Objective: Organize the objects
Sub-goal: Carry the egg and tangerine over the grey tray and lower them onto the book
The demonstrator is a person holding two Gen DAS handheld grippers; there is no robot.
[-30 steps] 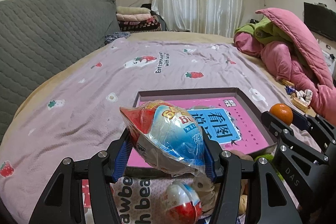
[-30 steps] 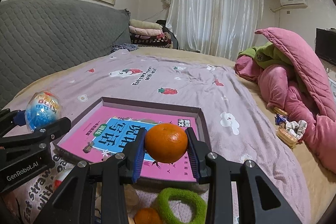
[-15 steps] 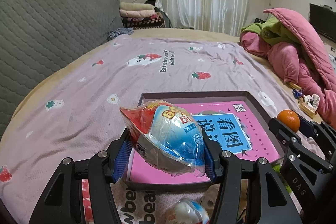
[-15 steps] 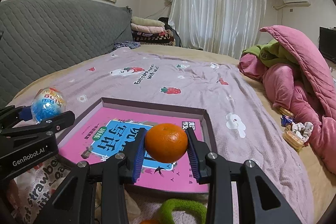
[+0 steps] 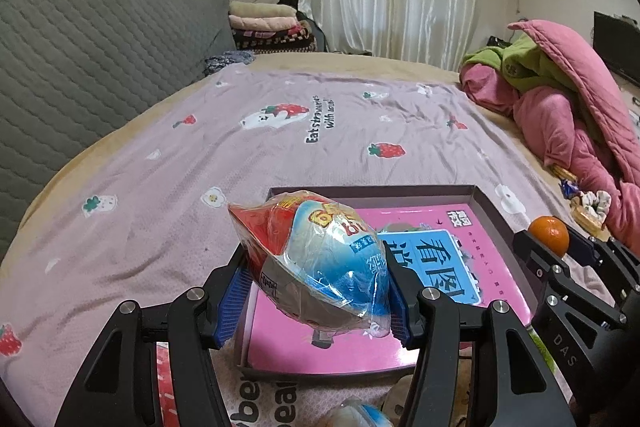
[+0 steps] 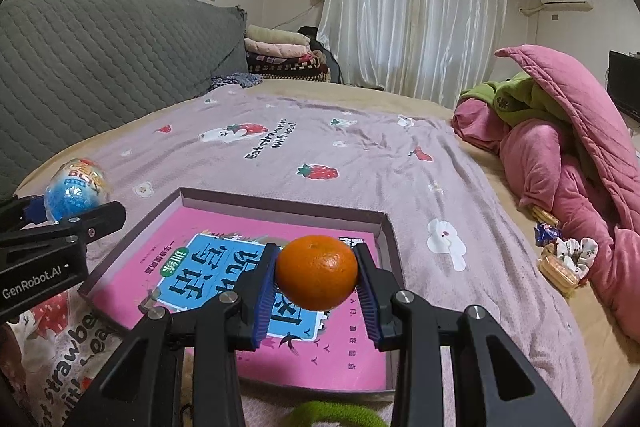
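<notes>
My left gripper (image 5: 316,291) is shut on a wrapped toy egg (image 5: 316,259), red and blue in clear plastic, held above the near left corner of a shallow box (image 5: 490,205) with a pink book (image 5: 436,275) in it. In the right wrist view my right gripper (image 6: 316,287) is shut on an orange (image 6: 317,271) above the same box (image 6: 280,205), over the pink book (image 6: 224,279). The orange (image 5: 549,235) and right gripper (image 5: 550,245) show at the right of the left view. The egg (image 6: 76,189) and left gripper (image 6: 70,203) show at the left of the right view.
The box lies on a lilac strawberry-print bedsheet (image 5: 280,131). A pink and green quilt heap (image 6: 568,147) sits at the right, with snacks (image 6: 560,263) by it. A grey headboard (image 5: 88,59) runs along the left. A second toy egg (image 5: 360,417) and a green ring (image 6: 332,415) lie below.
Both grippers have moved forward over the bed, each keeping its grip. The box now sits lower and nearer in both views; the items below have slid toward the bottom edge.
</notes>
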